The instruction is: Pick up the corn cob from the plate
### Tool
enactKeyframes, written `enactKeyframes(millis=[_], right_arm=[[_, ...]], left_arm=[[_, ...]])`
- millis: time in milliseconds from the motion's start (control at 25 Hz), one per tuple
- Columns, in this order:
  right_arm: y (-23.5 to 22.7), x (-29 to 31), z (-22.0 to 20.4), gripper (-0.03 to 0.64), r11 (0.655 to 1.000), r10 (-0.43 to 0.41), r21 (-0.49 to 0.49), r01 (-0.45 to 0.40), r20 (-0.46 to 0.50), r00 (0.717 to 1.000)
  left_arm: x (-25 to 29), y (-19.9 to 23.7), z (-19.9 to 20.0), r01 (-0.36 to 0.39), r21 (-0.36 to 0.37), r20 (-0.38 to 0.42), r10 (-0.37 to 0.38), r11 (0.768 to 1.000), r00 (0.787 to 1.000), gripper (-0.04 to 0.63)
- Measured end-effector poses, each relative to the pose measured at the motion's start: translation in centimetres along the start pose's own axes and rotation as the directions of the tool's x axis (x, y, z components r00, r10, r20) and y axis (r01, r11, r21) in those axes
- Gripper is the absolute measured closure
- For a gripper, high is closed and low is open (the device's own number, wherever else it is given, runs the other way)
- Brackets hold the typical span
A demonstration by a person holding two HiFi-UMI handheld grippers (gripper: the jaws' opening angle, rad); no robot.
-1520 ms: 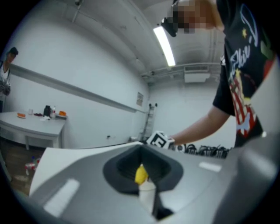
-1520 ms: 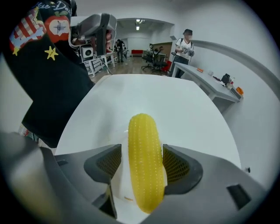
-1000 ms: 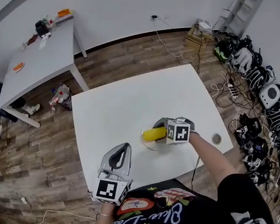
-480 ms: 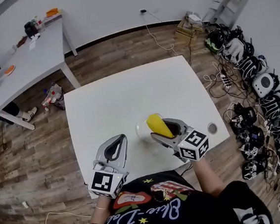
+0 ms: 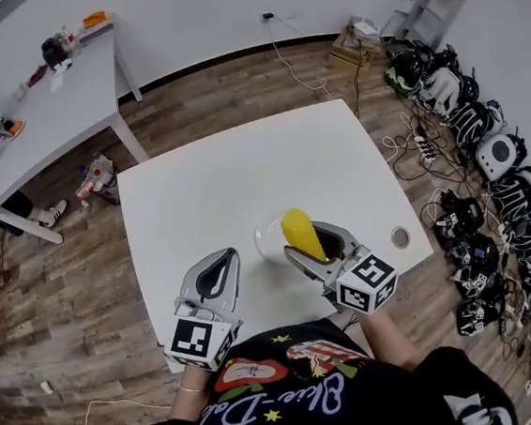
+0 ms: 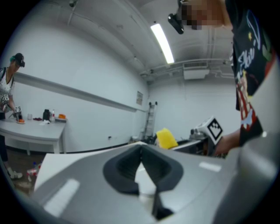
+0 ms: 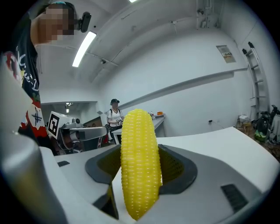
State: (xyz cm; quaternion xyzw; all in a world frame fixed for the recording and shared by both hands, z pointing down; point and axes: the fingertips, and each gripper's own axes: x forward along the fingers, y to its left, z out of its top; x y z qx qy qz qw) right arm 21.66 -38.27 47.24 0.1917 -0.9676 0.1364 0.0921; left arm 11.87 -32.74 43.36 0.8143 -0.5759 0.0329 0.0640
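Fingers (image 7: 183,168) of the right gripper (image 5: 312,242) pinched the corn cob (image 5: 297,228), seemingly clear of the plate (image 5: 266,242), so the pickup looked done, while the left gripper (image 5: 227,256) was pressed together, empty.

Most of the table (image 5: 234,182) is open, the whole far half plus the left side, so plenty of room to pass there. In the way: the plate (image 5: 267,242) right by the corn (image 5: 302,234) clamped in the right gripper (image 5: 308,242), a small disc (image 5: 399,236) near the right edge, and the left gripper (image 5: 220,261) over the front edge.
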Motion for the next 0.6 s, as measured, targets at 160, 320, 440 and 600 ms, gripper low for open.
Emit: enactKeyframes(millis=[160,320,440,600], right_arm=[[-0.17,-0.32,-0.20,0.356,1.000,0.000,0.012,0.000,-0.007,1.000],[-0.50,-0.53,-0.15,0.356,1.000,-0.014,0.016,0.014,-0.003,1.000],[-0.47,-0.50,-0.20,0.356,1.000,0.001,0.022,-0.001,-0.012,1.000],[-0.39,-0.22,-0.25,0.356,1.000,0.006,0.009,-0.006,-0.028,1.000]], left_arm=[[-0.12,-0.25,0.00,0.003,0.000,0.002,-0.003,1.000,1.000,0.597],[-0.28,-0.30,-0.01,-0.003,0.001,-0.001,0.003,1.000,1.000,0.597],[-0.33,-0.31,-0.23,-0.007,0.000,-0.012,0.007,1.000,1.000,0.597],[-0.28,-0.25,-0.28,-0.001,0.007,-0.015,0.001,1.000,1.000,0.597]])
